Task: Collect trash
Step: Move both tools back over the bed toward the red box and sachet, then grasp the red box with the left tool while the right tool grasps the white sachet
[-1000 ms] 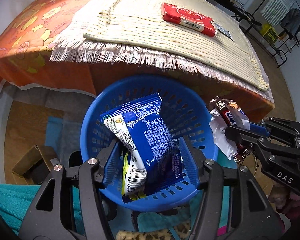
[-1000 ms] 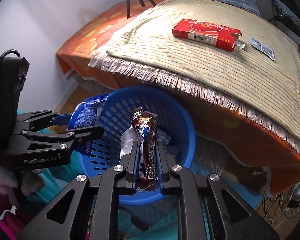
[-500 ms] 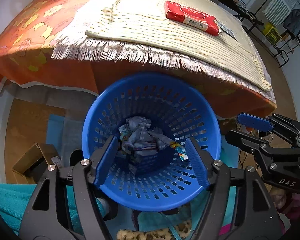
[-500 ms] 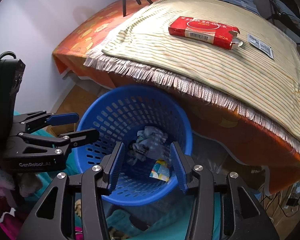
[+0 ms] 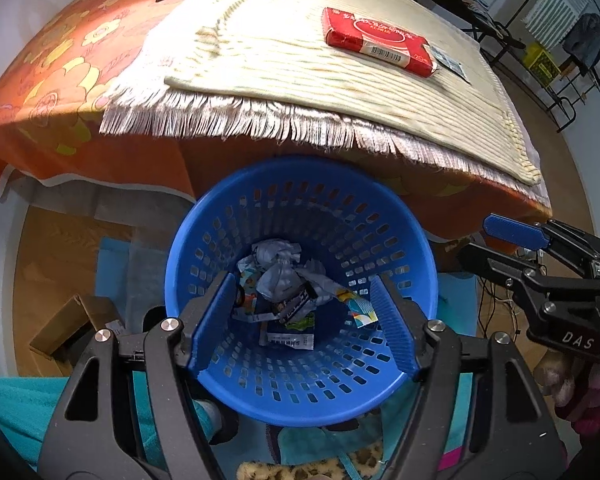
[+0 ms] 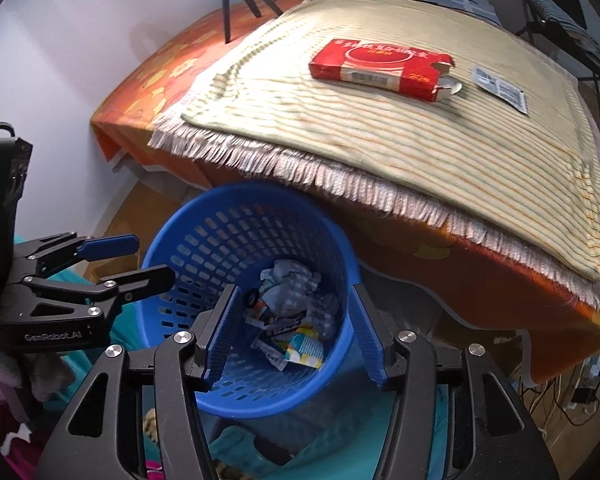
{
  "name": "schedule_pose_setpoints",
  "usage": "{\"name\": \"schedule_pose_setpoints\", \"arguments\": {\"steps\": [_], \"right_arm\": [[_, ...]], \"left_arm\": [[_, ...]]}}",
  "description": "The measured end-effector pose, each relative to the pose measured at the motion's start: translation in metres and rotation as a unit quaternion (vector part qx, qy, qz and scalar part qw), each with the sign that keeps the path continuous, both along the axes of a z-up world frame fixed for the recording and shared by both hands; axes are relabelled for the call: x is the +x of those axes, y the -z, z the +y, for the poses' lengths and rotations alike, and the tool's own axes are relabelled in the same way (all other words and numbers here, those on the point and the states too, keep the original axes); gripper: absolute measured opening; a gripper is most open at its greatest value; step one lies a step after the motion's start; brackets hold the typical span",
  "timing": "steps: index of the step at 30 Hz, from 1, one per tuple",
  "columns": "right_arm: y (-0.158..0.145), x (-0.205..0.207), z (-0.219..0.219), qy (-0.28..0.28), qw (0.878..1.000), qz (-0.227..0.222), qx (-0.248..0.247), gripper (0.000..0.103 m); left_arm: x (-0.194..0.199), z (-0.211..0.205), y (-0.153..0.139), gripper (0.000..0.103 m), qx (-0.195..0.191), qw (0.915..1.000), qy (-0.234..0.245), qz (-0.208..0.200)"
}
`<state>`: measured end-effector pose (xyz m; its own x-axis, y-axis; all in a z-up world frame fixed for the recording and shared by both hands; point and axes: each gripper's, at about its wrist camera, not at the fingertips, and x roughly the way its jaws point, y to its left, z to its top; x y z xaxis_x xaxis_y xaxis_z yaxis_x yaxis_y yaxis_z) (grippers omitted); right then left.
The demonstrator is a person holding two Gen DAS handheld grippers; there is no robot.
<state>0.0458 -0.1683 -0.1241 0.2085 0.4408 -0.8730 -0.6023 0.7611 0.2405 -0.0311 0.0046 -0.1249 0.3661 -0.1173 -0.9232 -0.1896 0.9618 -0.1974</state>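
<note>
A blue perforated basket (image 5: 300, 184) stands on the floor below the table edge; it also shows in the right wrist view (image 6: 204, 236). Crumpled wrappers and paper (image 5: 284, 280) lie at its bottom, also seen in the right wrist view (image 6: 288, 300). My left gripper (image 5: 304, 328) is open and empty above the basket. My right gripper (image 6: 292, 332) is open and empty over the basket too. A red carton (image 5: 376, 40) and a small flat packet (image 5: 450, 62) lie on the striped cloth on the table; the carton (image 6: 376, 68) and packet (image 6: 500, 88) show in the right wrist view.
The table carries a fringed cream cloth (image 5: 300, 88) over an orange flowered cover (image 5: 60, 80). A tripod leg (image 6: 228, 4) stands at the table's far left. A cardboard box (image 5: 72, 324) sits on the floor left of the basket. Chairs and a rack (image 5: 560, 52) stand beyond.
Both grippers opened and let go: the blue snack bag fell from the left, the dark wrapper from the right, into the basket. Both grippers have since lifted slightly.
</note>
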Motion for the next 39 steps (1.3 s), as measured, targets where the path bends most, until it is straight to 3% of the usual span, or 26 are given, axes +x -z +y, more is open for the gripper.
{"name": "schedule_pose_setpoints", "arguments": {"steps": [11, 13, 15, 23, 27, 30, 39], "right_arm": [[-0.012, 0.025, -0.028, 0.046, 0.998, -0.024, 0.019, 0.056], [-0.015, 0.032, -0.035, 0.058, 0.997, -0.037, 0.021, 0.06], [-0.019, 0.04, -0.043, 0.069, 0.996, -0.052, 0.022, 0.067], [-0.039, 0.085, -0.073, 0.097, 0.989, -0.105, 0.035, 0.069], [-0.046, 0.121, -0.087, 0.116, 0.988, -0.092, 0.05, 0.069], [-0.048, 0.15, -0.097, 0.126, 0.988, -0.058, 0.065, 0.069], [-0.034, 0.229, -0.11, 0.15, 0.984, -0.014, 0.094, 0.069]], "left_arm": [[0.033, -0.006, -0.019, 0.072, 0.011, 0.9994, 0.029, -0.016], [0.044, -0.006, -0.024, 0.073, 0.011, 0.9991, 0.036, -0.021], [0.058, -0.007, -0.031, 0.072, 0.007, 0.9986, 0.044, -0.029], [0.134, -0.011, -0.059, 0.073, 0.0, 0.9942, 0.087, -0.062], [0.175, -0.01, -0.063, 0.073, -0.017, 0.9926, 0.1, -0.067], [0.205, -0.009, -0.064, 0.073, -0.035, 0.9919, 0.102, -0.068], [0.292, -0.02, -0.048, 0.073, -0.03, 0.9896, 0.13, -0.055]]}}
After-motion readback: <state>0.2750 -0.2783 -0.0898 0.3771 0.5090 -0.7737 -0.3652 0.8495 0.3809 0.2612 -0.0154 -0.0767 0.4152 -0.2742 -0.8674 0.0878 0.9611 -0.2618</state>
